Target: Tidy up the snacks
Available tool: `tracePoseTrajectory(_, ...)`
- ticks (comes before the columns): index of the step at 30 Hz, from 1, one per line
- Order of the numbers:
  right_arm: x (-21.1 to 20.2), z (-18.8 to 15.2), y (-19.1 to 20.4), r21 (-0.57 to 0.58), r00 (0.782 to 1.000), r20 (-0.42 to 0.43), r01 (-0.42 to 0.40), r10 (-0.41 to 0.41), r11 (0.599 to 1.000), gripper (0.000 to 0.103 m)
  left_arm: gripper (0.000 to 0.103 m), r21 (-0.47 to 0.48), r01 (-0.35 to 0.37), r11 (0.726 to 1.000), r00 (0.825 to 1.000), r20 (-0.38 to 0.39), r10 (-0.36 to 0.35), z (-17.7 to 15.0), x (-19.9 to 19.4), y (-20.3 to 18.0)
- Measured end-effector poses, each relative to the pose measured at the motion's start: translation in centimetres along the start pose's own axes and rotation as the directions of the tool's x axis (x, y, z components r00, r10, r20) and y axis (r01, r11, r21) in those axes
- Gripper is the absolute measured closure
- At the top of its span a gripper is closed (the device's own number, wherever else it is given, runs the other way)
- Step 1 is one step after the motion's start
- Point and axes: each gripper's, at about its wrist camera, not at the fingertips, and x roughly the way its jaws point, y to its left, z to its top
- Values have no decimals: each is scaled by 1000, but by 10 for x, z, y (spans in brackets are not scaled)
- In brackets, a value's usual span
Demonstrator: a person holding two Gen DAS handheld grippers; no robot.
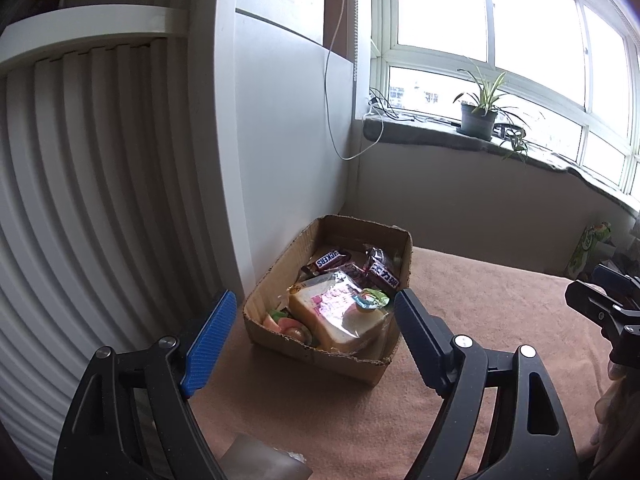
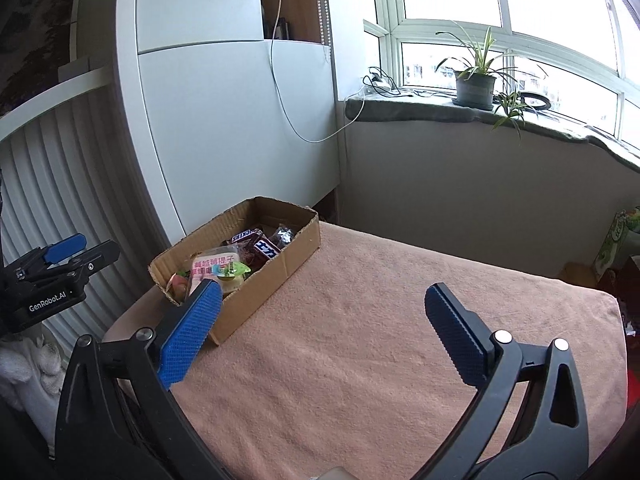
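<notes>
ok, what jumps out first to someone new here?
The cardboard box of snacks on the pink towel, against the white cabinet, with a wrapped bread slice on top. Then the bright window with a potted plant on its sill. Both grippers, left and right, open and empty.

I count one cardboard box point(image 1: 280, 344) on the towel. Inside the box I see two Snickers bars point(image 1: 331, 259), one wrapped bread slice point(image 1: 340, 316), one jelly cup point(image 1: 370, 300) on the bread, and one potted plant point(image 1: 476, 116) on the sill behind the box.
</notes>
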Motion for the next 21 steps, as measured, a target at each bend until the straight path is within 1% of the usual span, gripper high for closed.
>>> tracePoseTrajectory(5, 2, -3, -7, 7, 1000, -16, 8, -8, 1000, 0, 22, -10, 3, 1000, 1000, 1, -3, -1, 1, -5)
tracePoseTrajectory(21, -7, -1, -14, -8, 999, -4, 37, -37, 999, 0, 22, -11, 14, 1000, 1000, 17, -14, 3, -1, -19)
